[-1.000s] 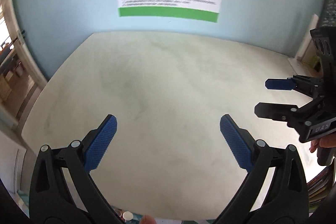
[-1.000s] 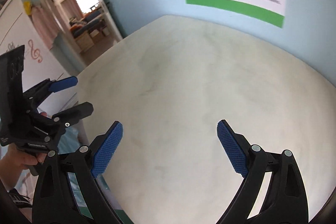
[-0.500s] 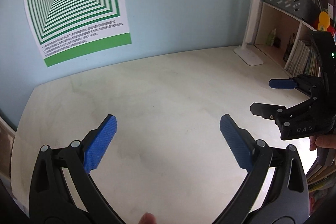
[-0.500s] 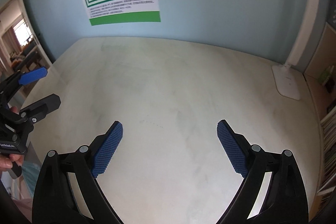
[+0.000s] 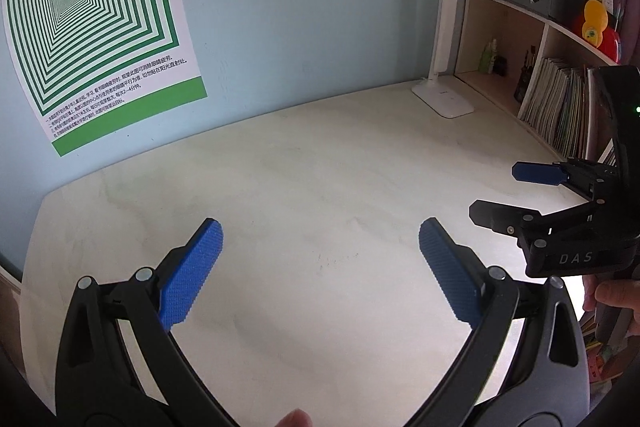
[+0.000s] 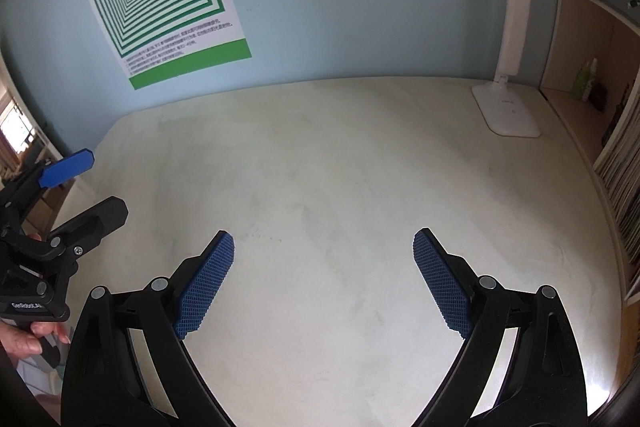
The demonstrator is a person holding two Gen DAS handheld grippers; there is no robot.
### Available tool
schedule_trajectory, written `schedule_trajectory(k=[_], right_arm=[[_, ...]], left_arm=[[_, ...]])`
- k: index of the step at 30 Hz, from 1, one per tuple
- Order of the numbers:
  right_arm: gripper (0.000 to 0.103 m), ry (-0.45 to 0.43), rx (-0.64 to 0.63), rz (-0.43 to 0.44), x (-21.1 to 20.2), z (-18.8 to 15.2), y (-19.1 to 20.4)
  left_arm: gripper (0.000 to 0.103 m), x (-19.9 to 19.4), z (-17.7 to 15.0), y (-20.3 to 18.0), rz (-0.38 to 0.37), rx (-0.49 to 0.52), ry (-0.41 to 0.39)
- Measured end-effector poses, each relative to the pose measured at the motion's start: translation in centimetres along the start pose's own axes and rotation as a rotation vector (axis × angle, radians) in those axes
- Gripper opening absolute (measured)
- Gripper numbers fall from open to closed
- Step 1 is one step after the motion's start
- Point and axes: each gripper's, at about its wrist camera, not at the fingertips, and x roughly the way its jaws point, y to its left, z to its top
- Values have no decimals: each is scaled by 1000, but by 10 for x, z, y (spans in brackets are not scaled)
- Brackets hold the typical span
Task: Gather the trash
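No trash shows in either view. My left gripper [image 5: 320, 259] hangs open over the pale desk top [image 5: 304, 179], nothing between its blue pads. Its side also shows at the left edge of the right wrist view, left gripper [image 6: 86, 183], held by a hand [image 6: 28, 337]. My right gripper [image 6: 324, 267] is open too, above the same desk [image 6: 340, 155], empty. From the left wrist view the right gripper [image 5: 504, 193] appears at the right edge, open, with a hand [image 5: 612, 297] on its handle.
A white desk lamp [image 5: 444, 67] stands at the back right corner, lamp [image 6: 510, 59]. A shelf unit with books [image 5: 560, 107] borders the desk's right side. A green-striped poster [image 5: 92, 27] hangs on the blue wall. A doorway [image 6: 20, 135] lies to the left.
Both grippers have swung to the right: the poster slid left and the lamp and bookshelf came into view. Both stayed open and empty.
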Motion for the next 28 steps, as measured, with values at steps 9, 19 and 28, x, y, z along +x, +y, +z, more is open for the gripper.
schedule_trajectory(k=[9,19,28], right_arm=[[90,4,29,-3,5,-2,9],[90,12,46,-11,14,2,16],[90,17,24,-10,20,9,24]], left_arm=[[96,4,-9,18,10,-77,42],[96,5,-21,36,46,-107,45],[96,11,-25,49,65,-153,72]])
